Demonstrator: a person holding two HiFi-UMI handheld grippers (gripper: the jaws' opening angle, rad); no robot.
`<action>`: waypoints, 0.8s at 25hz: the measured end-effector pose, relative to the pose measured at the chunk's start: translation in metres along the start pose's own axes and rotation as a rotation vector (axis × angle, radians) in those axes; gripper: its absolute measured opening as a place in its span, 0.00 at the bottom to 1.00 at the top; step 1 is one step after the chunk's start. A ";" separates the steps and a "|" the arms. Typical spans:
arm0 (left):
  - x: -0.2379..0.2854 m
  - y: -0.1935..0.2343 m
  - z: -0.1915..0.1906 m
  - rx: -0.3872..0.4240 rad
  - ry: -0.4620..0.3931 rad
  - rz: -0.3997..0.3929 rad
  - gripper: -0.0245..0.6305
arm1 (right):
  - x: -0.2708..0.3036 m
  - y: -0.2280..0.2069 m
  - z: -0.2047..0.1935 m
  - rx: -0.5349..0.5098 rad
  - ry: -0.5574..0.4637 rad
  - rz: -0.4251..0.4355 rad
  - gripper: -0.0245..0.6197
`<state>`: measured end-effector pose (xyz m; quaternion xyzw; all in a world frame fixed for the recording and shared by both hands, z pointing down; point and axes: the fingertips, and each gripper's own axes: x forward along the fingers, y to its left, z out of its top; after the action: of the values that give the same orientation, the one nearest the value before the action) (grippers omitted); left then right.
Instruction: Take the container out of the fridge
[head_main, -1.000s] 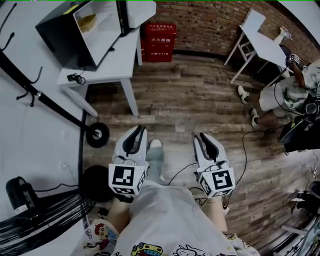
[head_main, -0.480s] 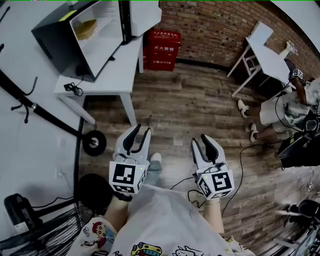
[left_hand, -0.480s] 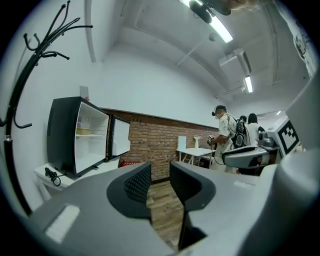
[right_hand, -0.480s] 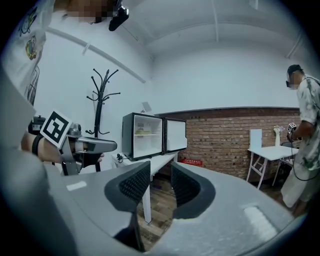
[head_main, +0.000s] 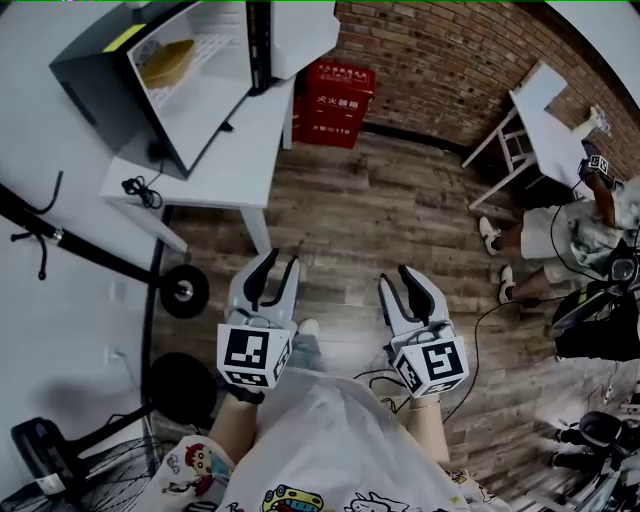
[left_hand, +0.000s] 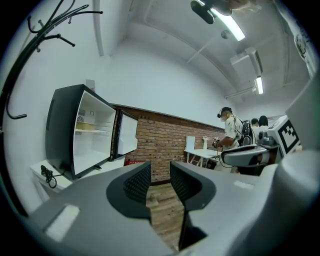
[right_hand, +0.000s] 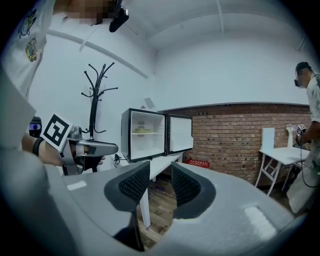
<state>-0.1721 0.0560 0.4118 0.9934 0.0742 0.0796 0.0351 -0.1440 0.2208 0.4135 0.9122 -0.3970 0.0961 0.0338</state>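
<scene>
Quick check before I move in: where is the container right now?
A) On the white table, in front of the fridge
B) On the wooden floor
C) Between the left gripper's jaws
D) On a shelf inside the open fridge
D: the yellowish container sits on a shelf inside the fridge, whose door stands open.

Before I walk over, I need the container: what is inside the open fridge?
The fridge holds one yellowish container on its upper shelf; the space below looks bare. What the container holds cannot be told from here.
</scene>
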 end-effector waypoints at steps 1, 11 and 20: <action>0.006 0.004 0.001 -0.001 0.001 0.002 0.22 | 0.008 -0.003 0.001 0.001 0.000 0.004 0.24; 0.053 0.046 0.019 0.022 -0.010 0.047 0.22 | 0.069 -0.025 0.012 0.012 -0.003 0.037 0.25; 0.077 0.082 0.024 0.037 -0.005 0.070 0.25 | 0.108 -0.050 0.019 0.007 -0.002 0.016 0.27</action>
<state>-0.0814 -0.0144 0.4064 0.9961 0.0408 0.0769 0.0140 -0.0329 0.1744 0.4177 0.9091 -0.4042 0.0967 0.0296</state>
